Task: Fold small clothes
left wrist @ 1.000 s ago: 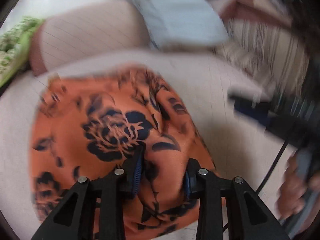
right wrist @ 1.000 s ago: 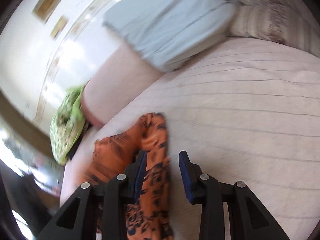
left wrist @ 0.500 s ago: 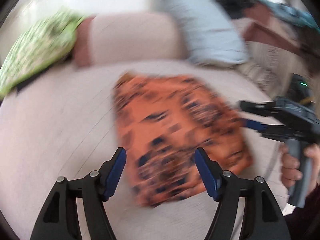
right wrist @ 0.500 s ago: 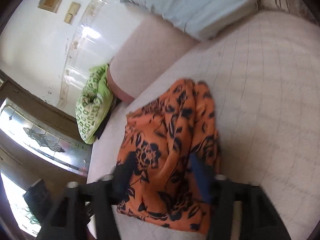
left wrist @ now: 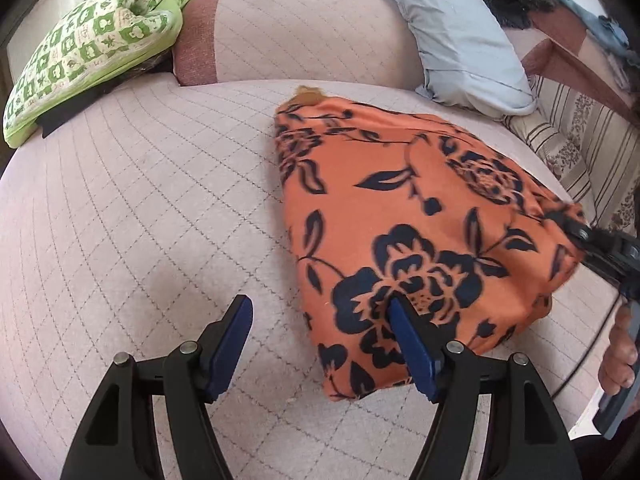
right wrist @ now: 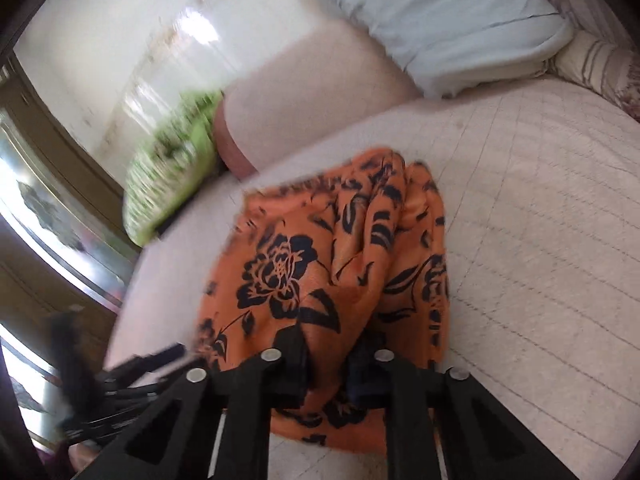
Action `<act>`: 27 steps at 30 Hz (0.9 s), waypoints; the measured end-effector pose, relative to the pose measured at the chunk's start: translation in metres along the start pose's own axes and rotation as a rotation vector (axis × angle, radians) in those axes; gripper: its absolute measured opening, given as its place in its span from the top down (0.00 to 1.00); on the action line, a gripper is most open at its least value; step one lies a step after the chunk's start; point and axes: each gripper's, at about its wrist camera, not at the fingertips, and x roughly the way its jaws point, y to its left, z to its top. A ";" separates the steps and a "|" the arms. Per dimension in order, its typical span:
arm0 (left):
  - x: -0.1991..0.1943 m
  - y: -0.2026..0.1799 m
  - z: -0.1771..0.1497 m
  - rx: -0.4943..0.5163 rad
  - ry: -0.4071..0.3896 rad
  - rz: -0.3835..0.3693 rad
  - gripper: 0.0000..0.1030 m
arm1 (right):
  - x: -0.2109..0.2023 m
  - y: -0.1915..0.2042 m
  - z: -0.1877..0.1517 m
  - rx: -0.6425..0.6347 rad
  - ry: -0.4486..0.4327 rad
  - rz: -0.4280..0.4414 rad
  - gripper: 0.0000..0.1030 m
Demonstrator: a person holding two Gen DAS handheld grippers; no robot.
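Note:
An orange garment with a black flower print (left wrist: 404, 216) lies folded on the pink quilted bed (left wrist: 140, 208). My left gripper (left wrist: 320, 320) is open and empty; its right finger is over the garment's near left edge, its left finger over bare quilt. My right gripper (right wrist: 328, 354) is shut on a bunched fold of the orange garment (right wrist: 320, 256) at its near edge. In the left wrist view the right gripper (left wrist: 576, 228) grips the garment's right corner, and that side is lifted a little.
A green and white patterned pillow (left wrist: 88, 40) lies at the far left, a pale blue pillow (left wrist: 452, 28) at the back right. The pink headboard cushion (left wrist: 300, 36) runs along the back. A striped cushion (left wrist: 572, 140) lies at the right edge.
My left gripper let go of the garment, opened wide and drew back to the left. My right gripper closed on the garment's edge, and the garment now lies folded.

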 end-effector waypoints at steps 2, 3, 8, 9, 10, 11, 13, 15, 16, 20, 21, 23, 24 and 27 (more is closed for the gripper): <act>0.001 0.005 -0.001 0.005 0.005 -0.007 0.30 | 0.006 -0.016 -0.006 0.032 0.047 -0.051 0.88; 0.005 0.004 -0.002 0.008 0.016 -0.004 0.28 | 0.018 -0.031 -0.012 0.059 0.108 -0.107 0.88; 0.005 0.000 0.002 0.003 0.032 0.011 0.28 | 0.009 -0.056 0.001 0.172 0.097 -0.068 0.81; 0.001 -0.001 0.005 0.009 0.030 0.019 0.29 | -0.002 -0.057 0.008 0.179 0.043 -0.080 0.80; -0.003 -0.003 0.007 0.011 0.021 0.024 0.29 | -0.010 -0.058 0.014 0.189 -0.011 -0.090 0.80; -0.009 -0.005 0.012 0.012 0.002 0.018 0.29 | -0.019 -0.056 0.018 0.184 -0.070 -0.096 0.80; -0.016 -0.010 0.021 0.016 -0.031 0.001 0.29 | -0.030 -0.043 0.025 0.115 -0.151 -0.075 0.79; -0.017 -0.017 0.030 0.017 -0.048 -0.007 0.29 | -0.026 -0.024 0.027 0.045 -0.160 -0.028 0.79; -0.016 -0.020 0.033 0.015 -0.051 -0.009 0.29 | -0.020 -0.010 0.027 -0.002 -0.154 0.007 0.79; 0.004 -0.028 0.041 0.006 -0.044 0.006 0.29 | 0.014 0.022 0.018 -0.142 -0.063 -0.017 0.79; 0.014 -0.029 0.040 0.009 -0.022 0.019 0.29 | 0.029 0.022 0.014 -0.156 -0.011 -0.046 0.79; 0.035 -0.026 0.033 0.004 0.053 0.046 0.28 | 0.054 0.012 0.008 -0.149 0.104 -0.110 0.81; 0.040 -0.023 0.030 -0.012 0.074 0.036 0.27 | 0.065 0.004 0.005 -0.146 0.161 -0.114 0.83; 0.040 -0.018 0.031 -0.039 0.085 0.027 0.23 | 0.060 0.006 0.006 -0.167 0.160 -0.099 0.84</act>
